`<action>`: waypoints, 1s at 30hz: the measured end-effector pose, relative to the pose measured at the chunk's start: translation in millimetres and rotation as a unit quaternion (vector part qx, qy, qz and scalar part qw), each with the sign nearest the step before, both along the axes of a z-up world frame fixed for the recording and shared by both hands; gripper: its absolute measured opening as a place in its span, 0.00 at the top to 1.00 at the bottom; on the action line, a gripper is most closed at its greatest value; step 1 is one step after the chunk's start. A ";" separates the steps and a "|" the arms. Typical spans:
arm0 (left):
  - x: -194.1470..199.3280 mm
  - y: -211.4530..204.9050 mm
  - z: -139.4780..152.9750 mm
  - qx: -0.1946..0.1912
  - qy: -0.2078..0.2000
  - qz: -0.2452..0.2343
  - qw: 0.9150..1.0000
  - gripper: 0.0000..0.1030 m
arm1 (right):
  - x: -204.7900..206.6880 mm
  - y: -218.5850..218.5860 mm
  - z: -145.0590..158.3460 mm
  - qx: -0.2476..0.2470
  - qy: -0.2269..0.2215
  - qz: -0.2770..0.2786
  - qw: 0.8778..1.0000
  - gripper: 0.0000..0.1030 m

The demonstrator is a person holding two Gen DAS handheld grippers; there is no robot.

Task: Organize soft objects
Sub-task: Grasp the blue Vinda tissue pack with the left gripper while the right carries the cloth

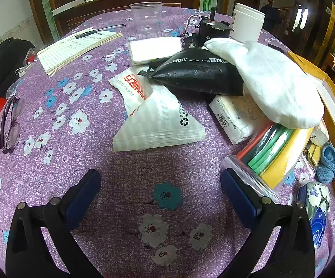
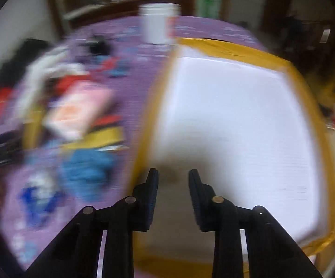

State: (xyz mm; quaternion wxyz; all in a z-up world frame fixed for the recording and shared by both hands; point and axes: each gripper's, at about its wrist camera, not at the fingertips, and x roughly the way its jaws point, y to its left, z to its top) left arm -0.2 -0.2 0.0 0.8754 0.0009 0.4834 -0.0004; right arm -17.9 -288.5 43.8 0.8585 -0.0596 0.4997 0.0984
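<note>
Clearly the sorting is under way, with most soft things not yet moved. The left gripper (image 1: 160,197) hangs over bare tablecloth (image 1: 51,162), jaws wide apart and empty. Ahead of it lies the heap: a white cloth (image 1: 272,81) draped over a black pouch (image 1: 197,74), a tissue pack (image 1: 234,120) under the cloth's edge, a folded plastic bag (image 1: 158,122) beside them, and a zip bag of coloured bands (image 1: 269,153) just right of the gripper. A blue knit piece (image 1: 332,162) sits near the box.

The right gripper (image 2: 173,199) is above the white inside of the yellow-rimmed box (image 2: 237,53). Its jaws stand partly closed, with a gap and nothing between them. That view is heavily blurred, so the box's near corner is hard to read, but what shows of its floor looks bare.

My judgement: the right hand is between picks, empty over the box. Next it would need to go to the heap, open wider, and take a top item first, likely the cloth, since it pins the pouch and tissues. Soft items sag, so a pinch near the middle would carry better.
</note>
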 end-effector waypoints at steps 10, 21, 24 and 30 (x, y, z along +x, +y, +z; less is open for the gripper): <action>-9.6 5.4 6.6 -0.054 0.018 -0.059 0.997 0.00 | -41.6 19.4 14.2 0.068 -0.010 0.055 0.996 0.71; -78.8 -44.4 51.9 -0.070 -0.037 -0.232 0.970 0.00 | -95.5 34.6 14.8 0.304 0.070 0.149 0.939 0.46; -84.5 -61.2 53.5 -0.065 -0.031 -0.250 0.966 0.00 | -84.0 32.2 -4.4 0.304 0.096 0.119 0.940 0.46; -63.1 -80.4 41.8 -0.074 0.003 -0.256 0.964 0.00 | -55.5 -10.9 -14.2 0.292 0.068 0.022 0.954 0.57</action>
